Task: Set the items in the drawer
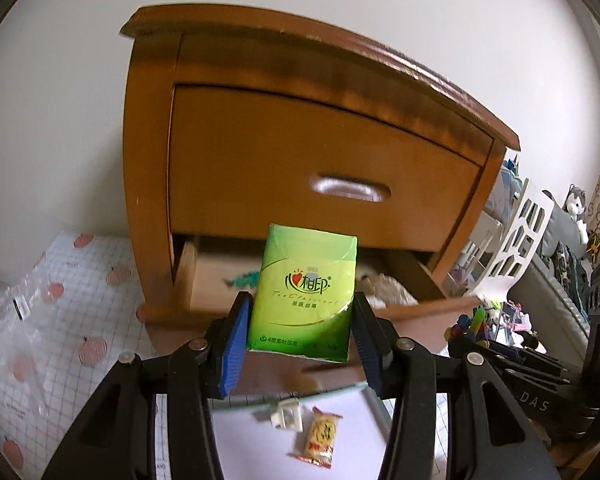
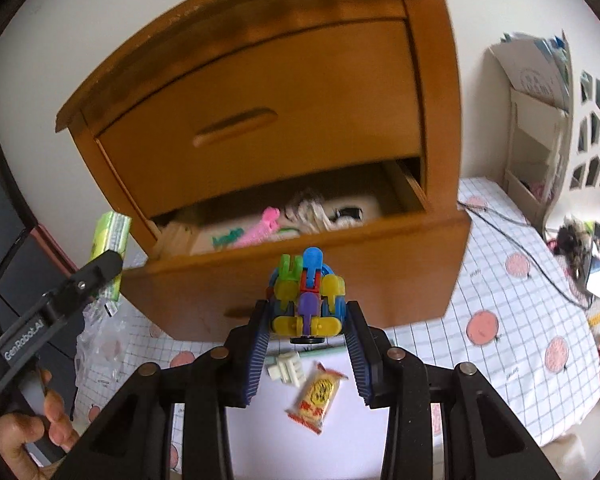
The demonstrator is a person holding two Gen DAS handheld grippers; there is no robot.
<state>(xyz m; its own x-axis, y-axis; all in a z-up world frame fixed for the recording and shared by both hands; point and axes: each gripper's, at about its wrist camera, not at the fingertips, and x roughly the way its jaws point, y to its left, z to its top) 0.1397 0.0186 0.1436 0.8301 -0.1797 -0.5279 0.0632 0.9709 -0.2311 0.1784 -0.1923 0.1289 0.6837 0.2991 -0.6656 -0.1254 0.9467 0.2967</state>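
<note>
My left gripper (image 1: 302,312) is shut on a green tissue pack (image 1: 306,288), held upright in front of the open lower drawer (image 1: 420,312) of a wooden nightstand (image 1: 284,152). My right gripper (image 2: 308,316) is shut on a multicoloured plastic block toy (image 2: 308,296), just before the drawer's front panel (image 2: 300,276). The right wrist view also catches the tissue pack (image 2: 110,240) and the left gripper's finger (image 2: 100,268) at the left. Inside the drawer lie a pink item (image 2: 260,228), a white bundle (image 2: 316,210) and paper.
A snack packet (image 2: 318,396) and a small white clip (image 2: 286,368) lie on a white sheet below the grippers. A checked cloth with pink dots (image 2: 500,292) covers the surface. Crumpled clear plastic (image 1: 12,320) is at left; a white rack (image 2: 540,140) and clutter stand at right.
</note>
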